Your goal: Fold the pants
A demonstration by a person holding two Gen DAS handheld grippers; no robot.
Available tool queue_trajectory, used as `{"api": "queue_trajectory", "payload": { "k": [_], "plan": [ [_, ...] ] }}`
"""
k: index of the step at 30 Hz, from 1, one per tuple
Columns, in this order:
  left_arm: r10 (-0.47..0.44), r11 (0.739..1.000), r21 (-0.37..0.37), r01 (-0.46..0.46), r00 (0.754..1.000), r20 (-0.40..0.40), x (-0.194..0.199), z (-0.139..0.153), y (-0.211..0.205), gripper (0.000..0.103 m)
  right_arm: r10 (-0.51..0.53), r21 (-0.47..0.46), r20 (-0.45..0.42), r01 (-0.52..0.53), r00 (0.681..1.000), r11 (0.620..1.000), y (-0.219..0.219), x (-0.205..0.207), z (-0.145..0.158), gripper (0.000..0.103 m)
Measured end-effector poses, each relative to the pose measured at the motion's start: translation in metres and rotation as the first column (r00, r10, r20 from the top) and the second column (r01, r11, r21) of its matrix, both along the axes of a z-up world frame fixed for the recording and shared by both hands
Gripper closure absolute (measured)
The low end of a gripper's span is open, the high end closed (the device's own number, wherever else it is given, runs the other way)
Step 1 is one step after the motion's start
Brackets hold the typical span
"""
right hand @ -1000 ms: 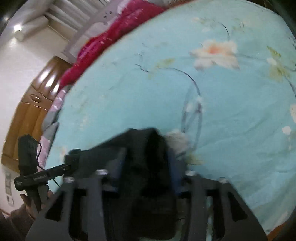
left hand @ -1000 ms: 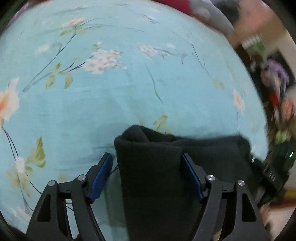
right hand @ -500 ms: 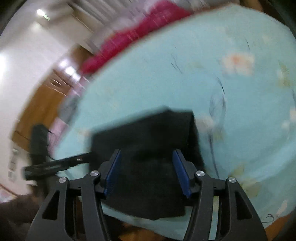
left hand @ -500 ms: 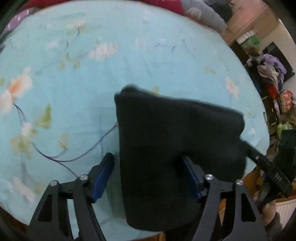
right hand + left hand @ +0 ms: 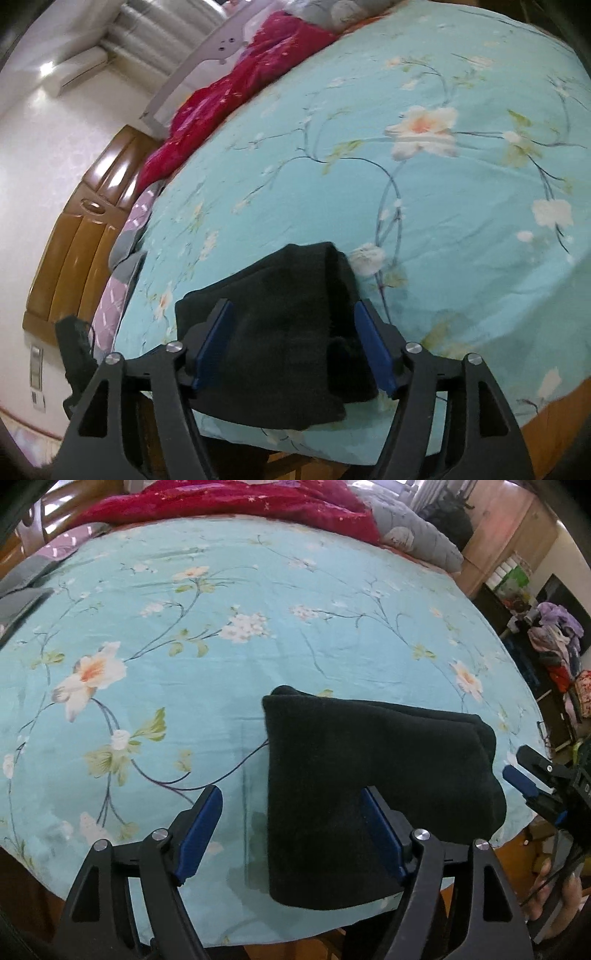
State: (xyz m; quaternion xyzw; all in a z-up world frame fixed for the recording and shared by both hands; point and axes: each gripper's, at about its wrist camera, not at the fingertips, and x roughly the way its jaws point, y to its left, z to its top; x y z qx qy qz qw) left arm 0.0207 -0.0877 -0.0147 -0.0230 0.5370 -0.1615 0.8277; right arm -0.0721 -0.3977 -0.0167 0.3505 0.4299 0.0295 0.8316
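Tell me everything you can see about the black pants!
The black pants look soft and fuzzy, like fleece. They are folded into a thick bundle with layered edges at one end. They lie flat near the edge of the blue flowery bedsheet. The left gripper and right gripper hover open by them, gripping nothing.

Matt fuzzy blk pants, smooth cotton sheet
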Motion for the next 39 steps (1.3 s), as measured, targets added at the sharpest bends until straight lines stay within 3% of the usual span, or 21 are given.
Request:
{"api": "queue_trajectory", "payload": {
  "k": [9,16,20,22,26,30,36,39],
  "plan": [
    [0.066,0.996,0.056,-0.069,0.997,0.04,-0.002,0.001,0.009,0.024,-0.005,-0.062,-0.069,0.001,0.998,0.998,0.005,0.002,-0.001,0.016],
    [0.083,0.987,0.131,-0.097,0.991,0.105,-0.002,0.004,0.012,0.023,0.006,-0.088,-0.103,-0.015,0.995,0.996,0.003,0.002,-0.009,0.013],
    [0.061,0.977,0.199,-0.079,0.993,0.097,0.013,0.004,0.014,0.023,0.019,-0.1,-0.12,-0.031,0.993,0.995,-0.003,0.006,-0.013,0.012],
    [0.088,0.98,0.173,-0.103,0.992,0.091,0.023,0.007,0.025,0.023,0.015,-0.11,-0.127,-0.03,0.992,0.993,-0.007,0.008,-0.013,0.012],
    [0.138,0.99,0.009,-0.138,0.99,-0.029,0.036,-0.002,0.041,0.023,0.025,-0.092,-0.136,-0.037,0.99,0.995,-0.016,0.022,-0.018,0.01],
    [0.096,0.995,0.029,-0.094,0.99,-0.103,0.036,-0.022,0.027,0.023,0.074,-0.094,-0.138,-0.087,0.988,0.992,-0.005,0.04,-0.025,0.01],
    [0.093,0.995,0.033,-0.091,0.994,-0.053,0.042,-0.011,0.017,0.023,0.104,-0.106,-0.08,-0.112,0.991,0.988,0.006,0.048,-0.021,0.01],
    [0.075,0.997,0.021,-0.074,0.997,-0.013,0.048,0.0,0.011,0.023,0.134,-0.165,-0.07,-0.143,0.989,0.976,0.012,0.05,-0.018,0.012]
  ]
}}
